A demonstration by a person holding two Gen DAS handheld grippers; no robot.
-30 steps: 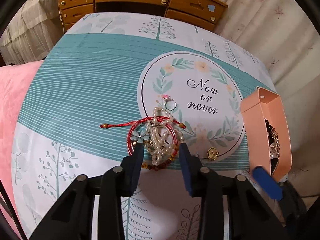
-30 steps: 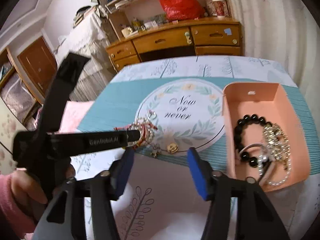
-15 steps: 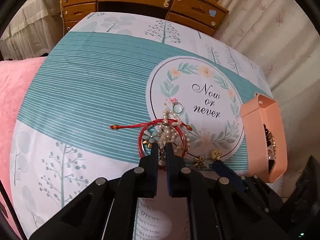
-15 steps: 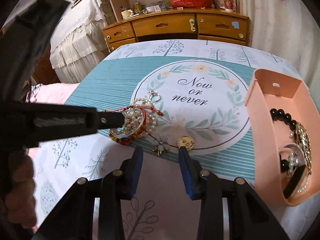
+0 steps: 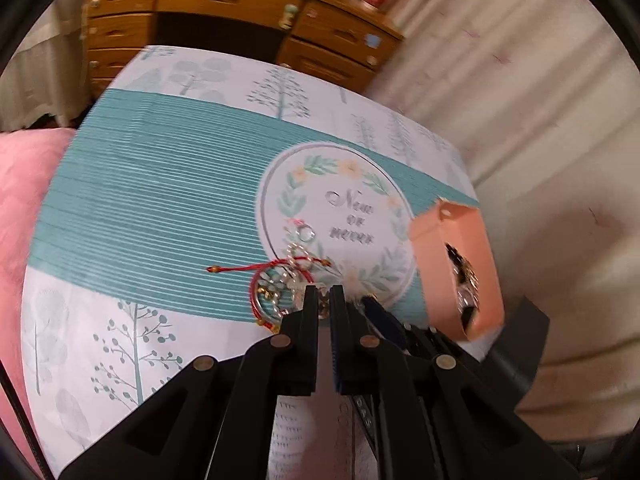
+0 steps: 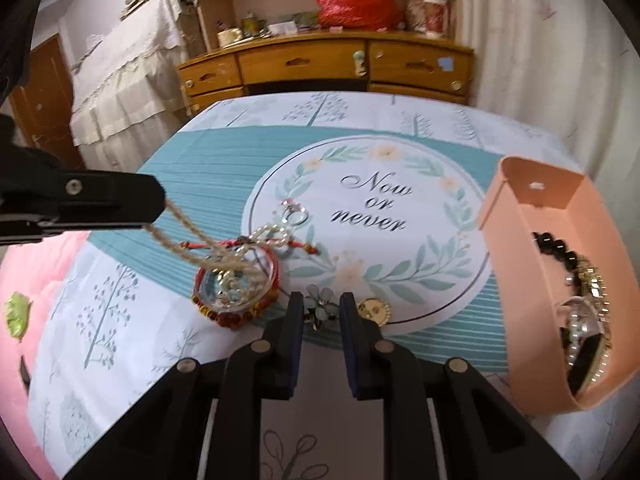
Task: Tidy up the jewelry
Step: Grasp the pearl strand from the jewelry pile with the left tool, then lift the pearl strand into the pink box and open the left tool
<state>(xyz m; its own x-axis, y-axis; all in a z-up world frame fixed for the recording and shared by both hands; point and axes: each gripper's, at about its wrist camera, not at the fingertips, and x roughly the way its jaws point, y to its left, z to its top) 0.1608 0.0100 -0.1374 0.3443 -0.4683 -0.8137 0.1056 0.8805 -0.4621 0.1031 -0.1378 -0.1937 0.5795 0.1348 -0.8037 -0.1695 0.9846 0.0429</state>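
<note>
A pile of jewelry lies on the patterned table cloth point(image 6: 208, 160): a red bangle point(image 6: 236, 284), a pearl necklace point(image 6: 192, 236), a red cord bracelet point(image 5: 244, 268) and a ring point(image 6: 296, 214). My left gripper point(image 5: 324, 296) is shut on the pearl necklace and lifts a strand of it off the pile; it shows at the left of the right wrist view point(image 6: 156, 200). My right gripper point(image 6: 320, 308) has its fingers closed around a small flower brooch point(image 6: 320, 306) on the cloth. A gold round piece point(image 6: 374, 310) lies just to its right.
A pink open box point(image 6: 516, 256) at the right holds a black bead bracelet point(image 6: 554, 246), a gold watch and pearls. A pink cushion point(image 5: 20, 200) lies at the left. A wooden dresser point(image 6: 320, 64) stands behind the table.
My left gripper has lifted and pulled the pearl necklace strand up and to the left. My right gripper has moved forward and narrowed around the flower brooch.
</note>
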